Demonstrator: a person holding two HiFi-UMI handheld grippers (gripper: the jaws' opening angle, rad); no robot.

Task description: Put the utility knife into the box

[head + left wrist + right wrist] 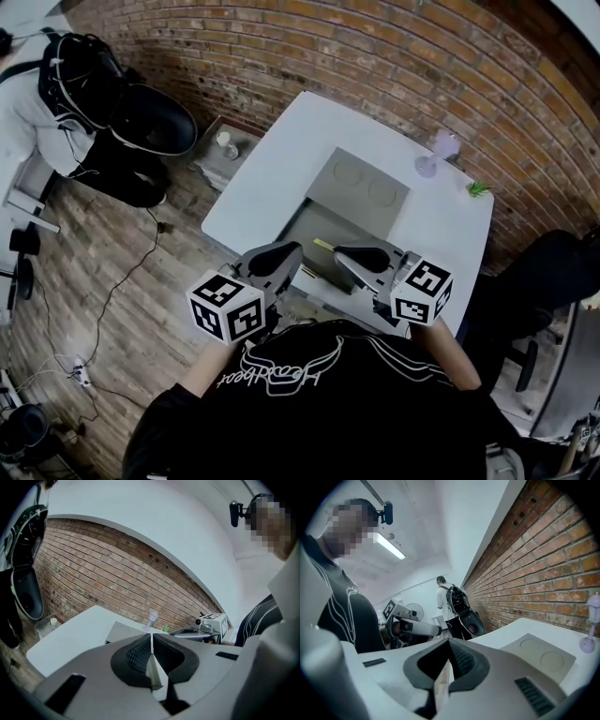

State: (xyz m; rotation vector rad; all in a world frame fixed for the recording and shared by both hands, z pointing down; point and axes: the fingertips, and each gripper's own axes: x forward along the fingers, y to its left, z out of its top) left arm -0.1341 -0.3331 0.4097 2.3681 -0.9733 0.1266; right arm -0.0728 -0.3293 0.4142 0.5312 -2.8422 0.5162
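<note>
**Above the table's near edge: both grippers shut and empty, knife lying between them**

Over the near edge of the white table point(272, 159), a person in a black shirt holds two grippers side by side. The left gripper point(277, 258) has its jaws pressed together with nothing between them. The right gripper point(366, 258) is the same, jaws together and empty.

An open gray box point(314, 225) sits at the middle of that near edge. Its lid flap point(366, 183), marked with two circles, is folded back toward the table's centre. A slim yellow-green object, most likely the utility knife point(324, 246), lies between the two grippers, close to the box's near rim. Whether it rests inside the box or on its edge cannot be told from above.

A small lilac goblet point(436, 153) stands near the far right corner, and a green scrap point(478, 188) lies by the right edge.

Likely risks: if the knife needs lifting, shut jaws coming down on it would shove it rather than grasp it. It is thin and lies flat, so the pads may slip off. The box looks light and, if nudged, could slide off the near edge.
</note>
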